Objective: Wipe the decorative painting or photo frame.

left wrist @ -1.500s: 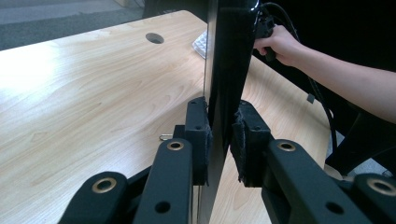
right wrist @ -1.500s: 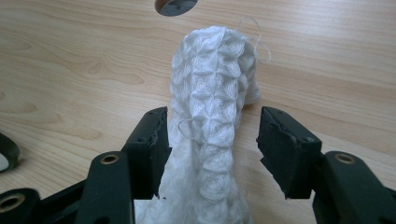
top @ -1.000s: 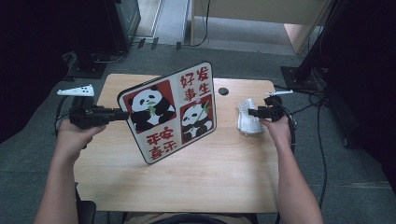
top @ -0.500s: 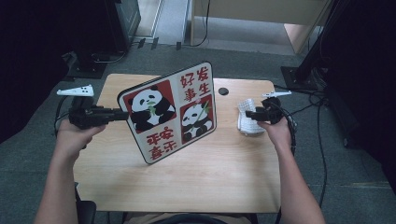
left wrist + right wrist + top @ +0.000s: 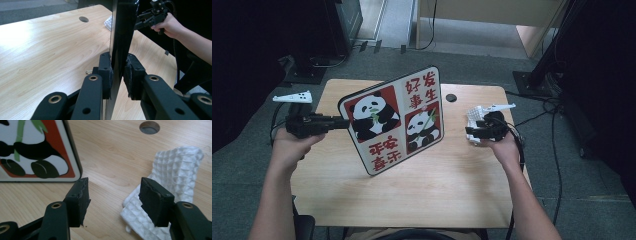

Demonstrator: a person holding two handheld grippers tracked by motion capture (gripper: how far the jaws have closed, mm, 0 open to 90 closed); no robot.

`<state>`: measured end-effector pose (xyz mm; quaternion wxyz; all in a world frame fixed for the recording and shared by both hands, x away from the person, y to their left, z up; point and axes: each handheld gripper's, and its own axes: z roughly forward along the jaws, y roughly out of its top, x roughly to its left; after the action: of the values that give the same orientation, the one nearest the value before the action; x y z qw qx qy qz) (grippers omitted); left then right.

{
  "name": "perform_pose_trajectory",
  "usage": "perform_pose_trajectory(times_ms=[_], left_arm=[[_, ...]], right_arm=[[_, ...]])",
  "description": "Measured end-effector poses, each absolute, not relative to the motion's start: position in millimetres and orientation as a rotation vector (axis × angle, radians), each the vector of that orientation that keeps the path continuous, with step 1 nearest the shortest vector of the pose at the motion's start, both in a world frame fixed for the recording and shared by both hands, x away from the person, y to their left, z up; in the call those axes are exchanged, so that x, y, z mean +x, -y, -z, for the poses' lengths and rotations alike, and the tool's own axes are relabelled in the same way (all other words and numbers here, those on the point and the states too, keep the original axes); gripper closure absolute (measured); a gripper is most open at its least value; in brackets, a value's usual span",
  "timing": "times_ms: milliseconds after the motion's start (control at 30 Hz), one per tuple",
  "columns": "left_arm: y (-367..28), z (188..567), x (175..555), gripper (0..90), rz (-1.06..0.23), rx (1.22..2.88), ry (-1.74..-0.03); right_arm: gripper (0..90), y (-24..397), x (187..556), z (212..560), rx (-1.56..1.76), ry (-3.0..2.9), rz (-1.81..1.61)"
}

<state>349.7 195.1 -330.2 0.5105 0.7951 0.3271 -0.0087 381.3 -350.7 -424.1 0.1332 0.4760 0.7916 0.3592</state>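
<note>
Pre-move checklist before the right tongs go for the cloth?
1. Left tongs clamped on the panda board edge: ok.
2. Board tilted up, lower corner on the table: ok.
3. Right tongs open and holding nothing: ok.
4. White waffle cloth lying beside the right tongs, reachable: ok.
5. Cloth apart from the board: ok.
6. Cloth folded flat enough to pinch one layer: cannot tell.

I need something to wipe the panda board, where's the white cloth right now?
The white cloth lies near the table's right edge in the high view, beside the open right tongs.
</note>
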Motion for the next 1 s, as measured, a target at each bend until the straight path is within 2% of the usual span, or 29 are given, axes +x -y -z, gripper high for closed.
perform_pose_trajectory(times_ms=[267,667,1000], left_arm=[[-195,331,350,76.4,0.011,1.915,-0.795],[-194,332,351,73.5,0.006,1.909,-0.809],[-195,334,353,65.2,-0.016,1.911,-0.828]], right_arm=[[39.5,338,371,426,1.323,-2.326,-1.057],[39.0,336,375,433,1.331,-2.354,-1.045],[38.8,335,376,434,1.330,-2.367,-1.055]])
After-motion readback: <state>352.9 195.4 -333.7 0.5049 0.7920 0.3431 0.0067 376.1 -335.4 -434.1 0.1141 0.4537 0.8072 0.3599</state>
